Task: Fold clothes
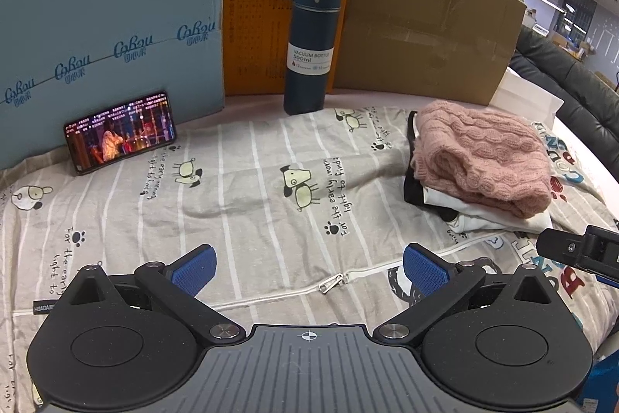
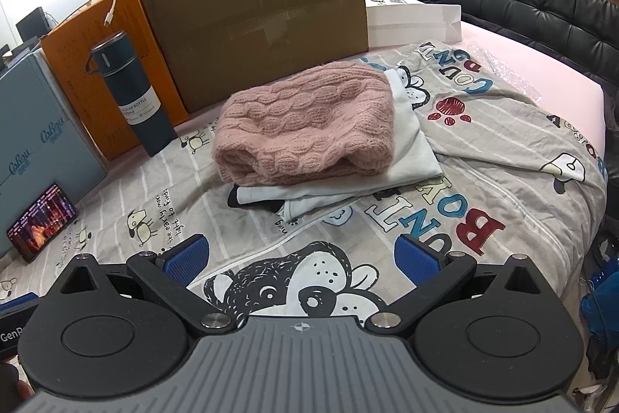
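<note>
A folded pink cable-knit sweater point(image 1: 481, 161) point(image 2: 305, 120) lies on top of a folded white garment point(image 1: 499, 215) point(image 2: 410, 149) with black parts beneath, forming a small pile on the grey cartoon-print bedspread point(image 1: 251, 180) point(image 2: 503, 149). My left gripper point(image 1: 309, 266) is open over the bedspread near its white zipper point(image 1: 330, 284), nothing between its blue pads. My right gripper point(image 2: 301, 260) is open too, hovering over the printed dog just short of the pile. The right gripper's black edge point(image 1: 580, 250) shows at the right of the left wrist view.
A dark blue vacuum bottle point(image 1: 309, 45) point(image 2: 129, 95) stands at the back. A phone point(image 1: 122, 132) point(image 2: 38, 221) playing video leans on a blue box point(image 1: 108, 45). Orange point(image 1: 255, 26) and brown cardboard boxes point(image 2: 263, 10) wall the back; a white box point(image 2: 414, 22) and black sofa point(image 2: 522, 2) lie right.
</note>
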`<state>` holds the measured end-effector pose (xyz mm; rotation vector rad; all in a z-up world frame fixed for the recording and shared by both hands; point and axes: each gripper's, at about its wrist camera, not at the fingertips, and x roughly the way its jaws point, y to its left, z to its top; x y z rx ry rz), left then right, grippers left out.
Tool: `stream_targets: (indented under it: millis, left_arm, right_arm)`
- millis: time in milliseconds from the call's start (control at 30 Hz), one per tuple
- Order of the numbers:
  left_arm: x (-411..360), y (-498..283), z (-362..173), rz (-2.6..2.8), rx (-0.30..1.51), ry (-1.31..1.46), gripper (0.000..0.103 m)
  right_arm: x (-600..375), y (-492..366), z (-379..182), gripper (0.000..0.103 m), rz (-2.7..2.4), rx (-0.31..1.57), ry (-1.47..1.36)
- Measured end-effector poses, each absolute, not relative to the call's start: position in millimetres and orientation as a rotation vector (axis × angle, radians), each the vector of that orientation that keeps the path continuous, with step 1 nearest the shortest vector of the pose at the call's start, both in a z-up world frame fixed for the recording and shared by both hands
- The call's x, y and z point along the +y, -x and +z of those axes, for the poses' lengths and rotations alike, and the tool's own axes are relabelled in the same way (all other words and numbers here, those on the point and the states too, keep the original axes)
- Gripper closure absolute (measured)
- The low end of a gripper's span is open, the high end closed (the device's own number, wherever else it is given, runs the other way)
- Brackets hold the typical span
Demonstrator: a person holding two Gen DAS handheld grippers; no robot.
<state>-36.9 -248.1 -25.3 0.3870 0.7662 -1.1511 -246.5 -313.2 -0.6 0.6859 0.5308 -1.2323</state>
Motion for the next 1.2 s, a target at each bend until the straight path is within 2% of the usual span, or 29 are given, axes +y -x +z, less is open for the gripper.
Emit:
stream_targets:
  millis: [1200]
  left_arm:
    - [-239.7, 50.3, -23.6, -1.154, 0.703, -0.404, 0.000]
  right_arm:
    - [-292.1, 257.1, -10.1, 0.000, -1.359, 0.634, -0.624]
